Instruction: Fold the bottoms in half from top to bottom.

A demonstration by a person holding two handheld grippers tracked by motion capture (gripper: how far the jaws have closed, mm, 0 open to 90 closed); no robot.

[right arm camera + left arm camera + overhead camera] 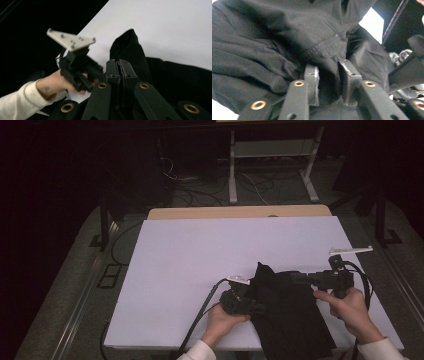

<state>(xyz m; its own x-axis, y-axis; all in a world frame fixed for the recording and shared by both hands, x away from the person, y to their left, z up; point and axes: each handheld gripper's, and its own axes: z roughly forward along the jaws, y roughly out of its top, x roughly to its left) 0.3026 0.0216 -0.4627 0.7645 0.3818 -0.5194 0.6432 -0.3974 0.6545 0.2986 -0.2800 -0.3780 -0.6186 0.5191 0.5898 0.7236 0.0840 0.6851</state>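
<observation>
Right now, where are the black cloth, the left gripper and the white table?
black cloth (290,315), high view, its flat middle.
left gripper (328,75), left gripper view, midway between its fingertips.
white table (200,250), high view, bare top.

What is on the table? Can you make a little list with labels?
table: white top
cloth: black, crumpled, near the front edge
left tool: open, cloth between its jaws
right tool: jaws shut together, above the cloth
hands: one on each tool, white sleeves
</observation>
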